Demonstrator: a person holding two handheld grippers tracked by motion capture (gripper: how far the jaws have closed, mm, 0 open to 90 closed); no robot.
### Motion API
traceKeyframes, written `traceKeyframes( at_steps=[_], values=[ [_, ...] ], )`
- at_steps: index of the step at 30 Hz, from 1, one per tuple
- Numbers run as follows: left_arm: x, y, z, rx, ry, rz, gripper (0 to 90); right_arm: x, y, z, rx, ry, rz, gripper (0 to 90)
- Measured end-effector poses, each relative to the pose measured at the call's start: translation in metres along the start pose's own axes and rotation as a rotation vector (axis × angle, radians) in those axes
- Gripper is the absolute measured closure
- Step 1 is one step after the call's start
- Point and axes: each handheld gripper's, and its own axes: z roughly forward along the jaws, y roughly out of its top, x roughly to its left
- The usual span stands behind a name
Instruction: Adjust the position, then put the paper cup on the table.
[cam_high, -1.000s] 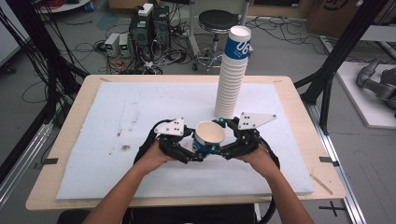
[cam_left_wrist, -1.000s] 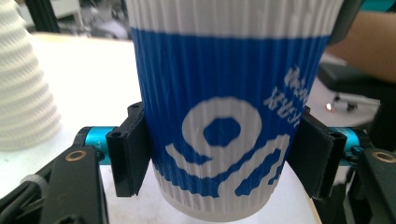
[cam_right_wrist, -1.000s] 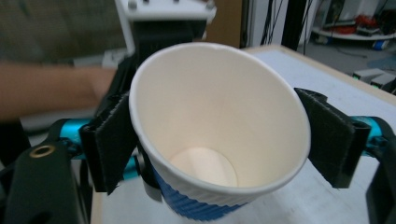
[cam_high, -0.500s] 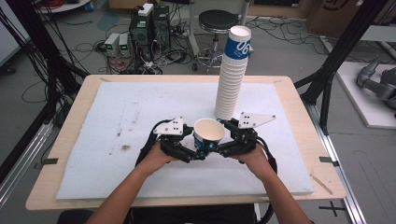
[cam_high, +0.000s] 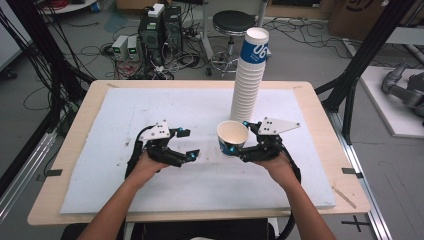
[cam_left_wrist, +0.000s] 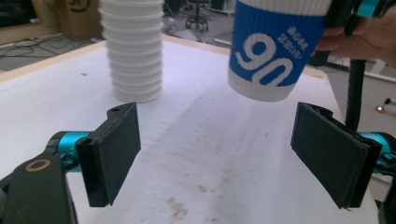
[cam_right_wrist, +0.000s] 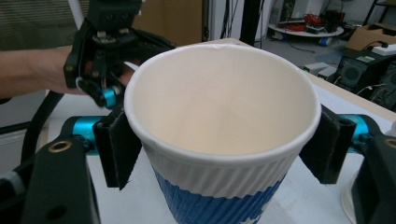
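**Left gripper lets go; cup now carried by the right alone**

Half a second ago both grippers met at the cup (cam_high: 232, 137) near the middle of the white mat (cam_high: 100, 190). Now the left gripper (cam_high: 186, 145) has drawn back toward the mat's left side and stands well apart from the cup, its jaws spread wide with nothing between them; the left gripper view shows both black pads (cam_left_wrist: 114, 151) bare, and the cup hanging in the air beyond them. The right gripper (cam_high: 239, 149) has the cup pinched across its ribbed wall just under the rim, a pad on either side, as the right gripper view makes plain (cam_right_wrist: 224, 126).

I read this as a handover done: the single cup has been freed and the right hand has sole charge of it, most likely to set it down somewhere on the mat.

The cup is upright, its long axis close to vertical, open mouth up and narrower base down, with perhaps a slight lean. It is lifted clear of the mat, near the middle, just in front of the stack (cam_high: 248, 80) that stands toward the far edge. The stack is upright too, rims upward, and touches neither gripper.
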Motion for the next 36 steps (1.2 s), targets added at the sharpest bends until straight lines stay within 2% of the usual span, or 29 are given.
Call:
traceKeyframes(
  at_steps=[4, 17, 21, 24, 26, 32, 36],
  values=[
    [0.005, -0.004, -0.015, -0.031, 0.045, -0.014, 15.9, 0.0, 0.0, -0.002, 0.0, -0.008, 0.001, 24.0],
    [0.022, -0.01, -0.042, -0.048, 0.137, -0.044, 15.9, -0.003, -0.004, -0.002, 0.005, -0.026, 0.009, 23.4],
    [0.027, -0.014, -0.053, -0.059, 0.179, -0.053, 15.9, -0.007, -0.005, 0.001, 0.004, -0.041, 0.015, 23.4],
    [0.03, -0.016, -0.058, -0.063, 0.212, -0.062, 15.9, -0.011, -0.007, 0.01, -0.002, -0.054, 0.012, 23.4],
    [0.031, -0.018, -0.06, -0.069, 0.229, -0.066, 15.9, -0.016, -0.01, 0.019, -0.002, -0.056, 0.034, 23.5],
    [0.033, -0.018, -0.061, -0.076, 0.251, -0.069, 15.9, -0.031, -0.021, 0.05, 0.056, -0.085, 0.067, 23.5],
    [0.035, -0.02, -0.061, -0.072, 0.251, -0.072, 15.9, -0.043, -0.028, 0.06, 0.062, -0.142, 0.098, 23.5]
  ],
)
